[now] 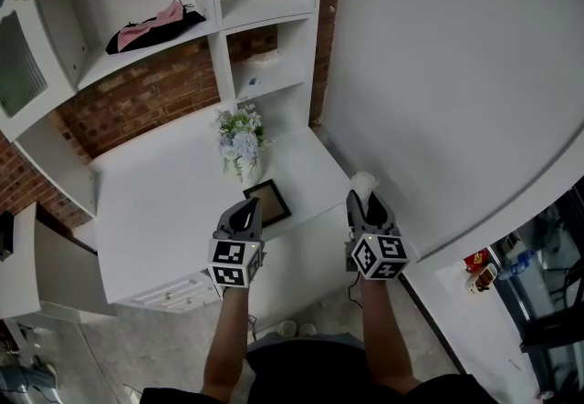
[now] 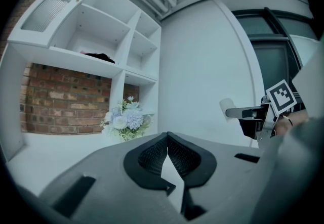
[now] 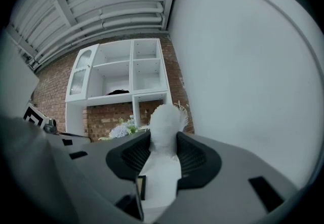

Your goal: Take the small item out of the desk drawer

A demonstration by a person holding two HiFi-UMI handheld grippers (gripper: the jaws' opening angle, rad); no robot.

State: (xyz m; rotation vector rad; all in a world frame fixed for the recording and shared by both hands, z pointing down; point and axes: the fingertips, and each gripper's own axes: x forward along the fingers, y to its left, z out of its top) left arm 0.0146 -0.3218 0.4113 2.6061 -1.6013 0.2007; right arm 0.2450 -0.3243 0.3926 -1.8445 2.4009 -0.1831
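- Presently, in the head view, the left gripper (image 1: 246, 209) and the right gripper (image 1: 365, 200) are held side by side, well apart, near the front edge of the white desk (image 1: 155, 202). The right gripper carries the small white item (image 1: 363, 181). The item is therefore clear of the drawer, and the retrieval step reads as done.
- Also in the head view, the drawer front (image 1: 169, 291) shows under the desk's near edge. Whether it is fully shut cannot be told. A flower vase (image 1: 240, 139) and a picture frame (image 1: 267, 202) stand on the desk top beyond the left gripper, and neither is touched.
- In the left gripper view, the jaws are pressed together at the tips with nothing between them. This gripper looks idle, probably parked aside to leave the loaded hand room. The right gripper appears at the right edge, with the item projecting from its tips.
- In the right gripper view, the jaws pinch the small white item at its narrow middle. Its rounded end projects past the tips and its wider part lies back between the jaws. Holding it at the waist likely stops it sliding forward or back.
- As a judgement, the next move calls for a steady set-down on a bare part of the desk. A loosened grip could drop the item to the floor.
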